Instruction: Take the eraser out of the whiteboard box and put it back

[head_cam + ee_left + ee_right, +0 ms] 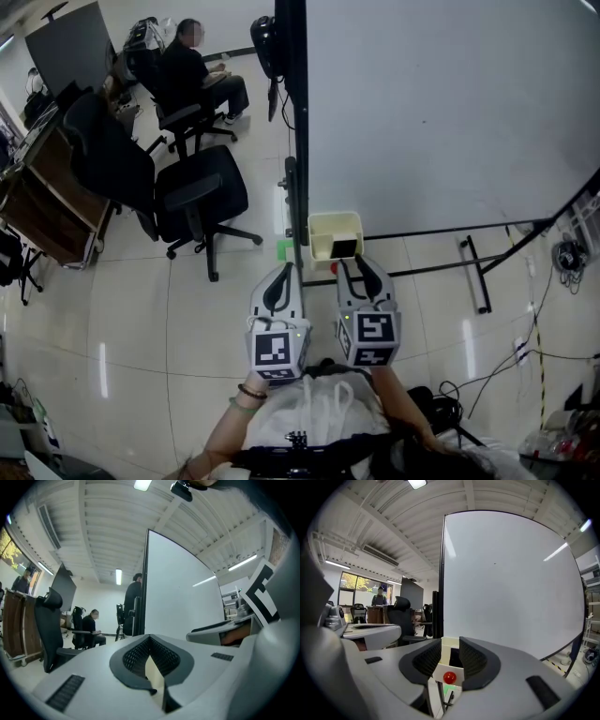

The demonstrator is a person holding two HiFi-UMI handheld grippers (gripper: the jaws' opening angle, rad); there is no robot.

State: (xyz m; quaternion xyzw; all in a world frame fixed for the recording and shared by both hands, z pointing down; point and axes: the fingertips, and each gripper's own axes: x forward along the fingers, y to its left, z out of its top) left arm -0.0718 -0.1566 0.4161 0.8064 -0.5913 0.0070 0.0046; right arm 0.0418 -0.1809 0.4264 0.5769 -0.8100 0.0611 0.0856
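A cream whiteboard box (319, 234) hangs at the whiteboard's (441, 112) lower left corner, with the dark eraser (344, 247) in it. My right gripper (353, 259) reaches into the box's front and is shut on the eraser. In the right gripper view the eraser (454, 657) sits between the two dark pads of the right gripper (450, 651), above the box's front wall (439, 673) with its red dot. My left gripper (284, 270) hangs just left of the box, shut and empty. In its own view the left gripper (151, 641) has its pads meeting.
Black office chairs (197, 192) stand on the tiled floor to the left, and a person (192, 66) sits at a desk behind them. The whiteboard's black frame and feet (473, 272) run to the right. Cables (562, 253) lie at far right.
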